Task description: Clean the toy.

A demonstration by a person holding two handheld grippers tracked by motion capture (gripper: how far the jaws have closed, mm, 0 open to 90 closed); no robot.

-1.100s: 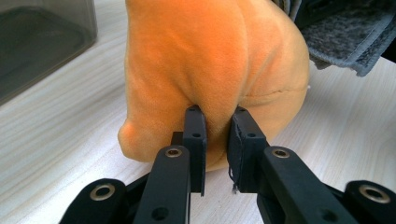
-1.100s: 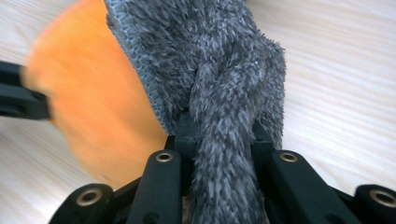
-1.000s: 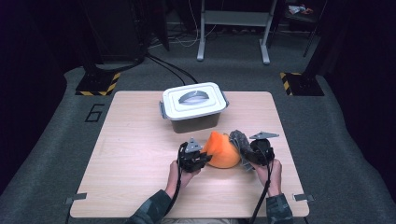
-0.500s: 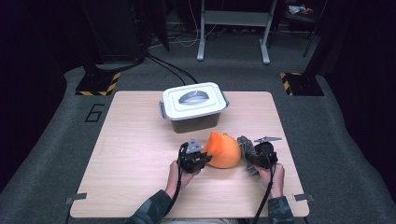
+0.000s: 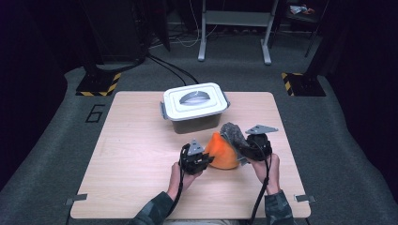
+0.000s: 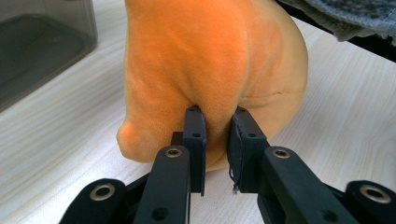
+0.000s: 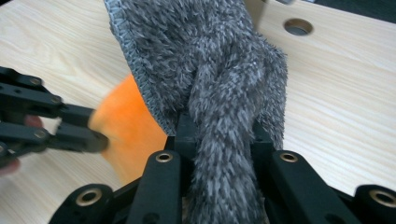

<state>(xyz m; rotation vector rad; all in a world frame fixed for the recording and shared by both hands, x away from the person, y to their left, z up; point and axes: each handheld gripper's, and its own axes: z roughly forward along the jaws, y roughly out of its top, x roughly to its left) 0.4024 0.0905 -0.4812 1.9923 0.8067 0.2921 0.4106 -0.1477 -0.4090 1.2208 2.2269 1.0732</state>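
Two grippers at table's [image 5: 141,140] near edge: left gripper [image 6: 217,126] pinches orange plush [image 6: 210,65], right gripper [image 7: 219,135] clamps grey furry cloth [image 7: 205,60]. Thin folds held; either may slip free if pulled apart sharply.

So there's a lidded plastic box [image 5: 195,107] sitting on the light wood table [image 5: 136,154], a bit past the fingertips toward the far edge, white lid with a grey handle on top and dark see-through walls. Its smoky side also shows up just left of the fingers in the left gripper view [image 6: 42,46]. Beyond the table there's grey carpet [image 5: 356,154], a painted 6 [image 5: 95,113], yellow-black striped bases [image 5: 98,84] and a metal stand [image 5: 233,28].
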